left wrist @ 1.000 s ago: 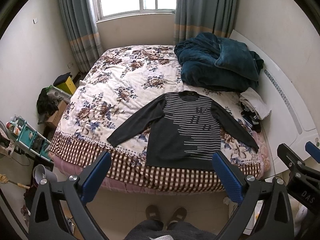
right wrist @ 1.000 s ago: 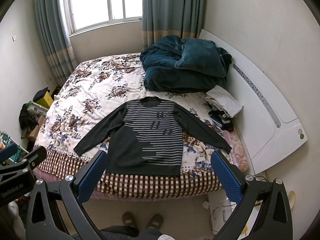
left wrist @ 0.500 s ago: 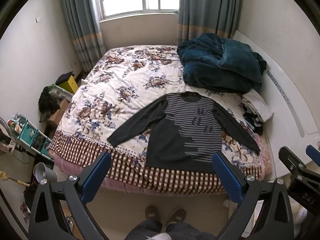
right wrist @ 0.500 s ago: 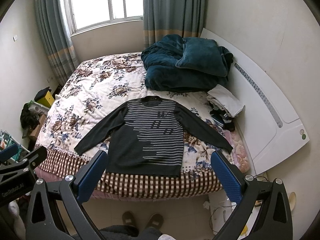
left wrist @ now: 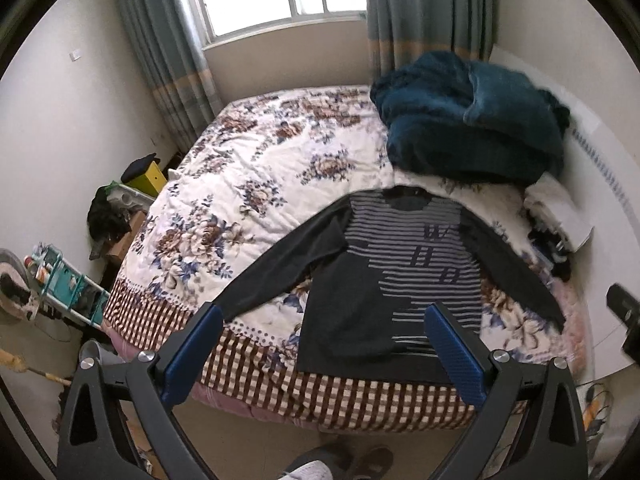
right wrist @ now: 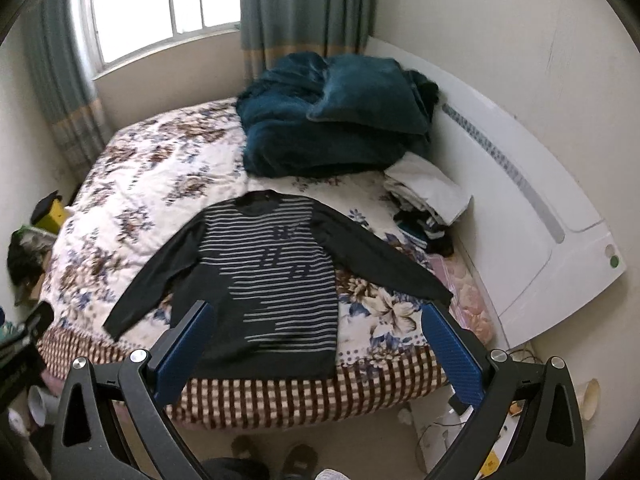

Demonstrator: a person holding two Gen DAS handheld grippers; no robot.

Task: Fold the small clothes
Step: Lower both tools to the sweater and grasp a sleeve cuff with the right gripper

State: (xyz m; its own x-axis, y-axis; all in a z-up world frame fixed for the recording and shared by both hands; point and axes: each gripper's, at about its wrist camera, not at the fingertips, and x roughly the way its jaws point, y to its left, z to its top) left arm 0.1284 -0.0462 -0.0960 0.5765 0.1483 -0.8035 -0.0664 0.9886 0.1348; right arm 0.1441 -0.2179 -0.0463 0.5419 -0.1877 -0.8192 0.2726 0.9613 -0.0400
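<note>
A dark long-sleeved sweater [left wrist: 384, 280] [right wrist: 272, 276] with grey stripes lies flat, face up, near the foot of the bed, both sleeves spread outward. My left gripper [left wrist: 324, 344] hovers above the bed's near edge, open, nothing between its blue pads; the hem lies just past them. My right gripper [right wrist: 316, 344] is open too, held over the same edge, with the sweater's lower half seen between its fingers. Neither touches the cloth.
The bed has a floral quilt [left wrist: 248, 184] with a checked border. A teal blanket pile [left wrist: 472, 128] and folded white clothes [right wrist: 432, 192] sit at the head end, by the white headboard [right wrist: 540, 216]. Clutter [left wrist: 108, 216] lines the left floor. A person's shoes [right wrist: 280, 456] stand below.
Both grippers have moved forward and down towards the bed, so the sweater looms larger. Both stay open.
</note>
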